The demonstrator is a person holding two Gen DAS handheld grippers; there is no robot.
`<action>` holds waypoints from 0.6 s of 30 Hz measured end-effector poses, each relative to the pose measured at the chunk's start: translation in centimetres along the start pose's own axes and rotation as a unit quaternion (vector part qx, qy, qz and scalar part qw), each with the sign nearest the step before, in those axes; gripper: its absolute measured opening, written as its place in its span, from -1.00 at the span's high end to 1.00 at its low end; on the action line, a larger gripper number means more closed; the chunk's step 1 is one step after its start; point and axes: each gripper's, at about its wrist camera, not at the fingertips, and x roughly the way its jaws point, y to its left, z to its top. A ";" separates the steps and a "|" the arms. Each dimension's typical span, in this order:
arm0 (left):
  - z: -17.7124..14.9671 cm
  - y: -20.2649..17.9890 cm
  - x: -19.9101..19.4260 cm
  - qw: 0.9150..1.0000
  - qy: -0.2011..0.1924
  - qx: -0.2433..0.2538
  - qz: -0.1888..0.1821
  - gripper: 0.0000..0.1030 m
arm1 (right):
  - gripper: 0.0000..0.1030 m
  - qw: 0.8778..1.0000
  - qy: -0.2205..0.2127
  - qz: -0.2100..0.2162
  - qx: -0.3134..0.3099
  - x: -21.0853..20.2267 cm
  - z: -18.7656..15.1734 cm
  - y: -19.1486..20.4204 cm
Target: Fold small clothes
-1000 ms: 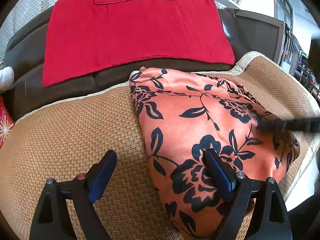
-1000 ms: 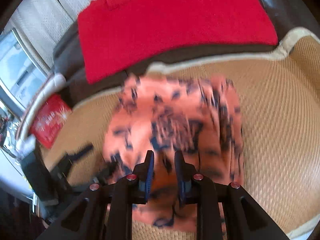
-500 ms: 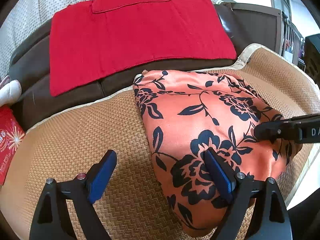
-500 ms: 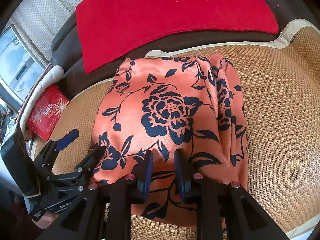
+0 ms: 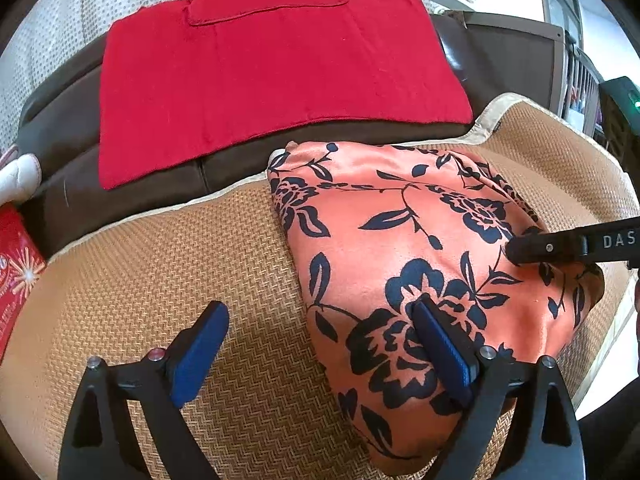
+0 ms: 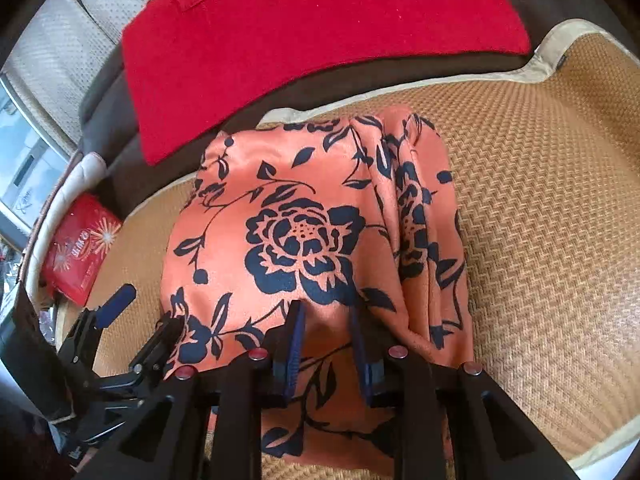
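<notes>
An orange garment with black flowers (image 5: 400,240) lies folded on the woven mat (image 5: 160,280), its right side bunched into pleats (image 6: 420,220). My left gripper (image 5: 318,308) stands open at the garment's near left edge, one pad over the mat and the other over the cloth, pinching nothing. It also shows at the lower left of the right wrist view as the left gripper (image 6: 148,310). My right gripper (image 6: 326,320) is narrowly shut on a raised fold at the garment's near edge. One of its fingers (image 5: 540,246) rests on the cloth.
A red cloth (image 5: 272,72) is draped over the dark sofa back (image 5: 140,184) behind the mat. A red packet (image 6: 80,248) lies off the mat's left end. Bare mat (image 6: 540,220) stretches to the right of the garment.
The garment was blurred in the right wrist view a second ago and now lies still. The right gripper's finger has come further in over the cloth from the right. The left gripper has stayed put.
</notes>
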 end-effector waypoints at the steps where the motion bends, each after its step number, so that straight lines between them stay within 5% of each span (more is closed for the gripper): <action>1: 0.0 0.1 0.0 1.000 0.001 -0.003 -0.003 -0.84 | 0.47 1.000 0.002 -0.004 -0.005 -0.2 0.2 0.3; 13: 0.4 0.1 0.3 1.000 0.007 -0.001 -0.009 -0.85 | 0.47 0.998 -0.060 0.017 0.007 -1.9 1.7 1.3; 16: 0.4 0.0 0.3 1.000 0.007 -0.001 -0.009 -0.85 | 0.46 0.999 -0.047 0.013 0.002 -0.6 2.1 1.9; 18: 0.4 0.0 0.3 1.000 0.007 -0.001 -0.008 -0.85 | 0.29 1.000 -0.018 0.005 -0.001 1.2 2.2 2.0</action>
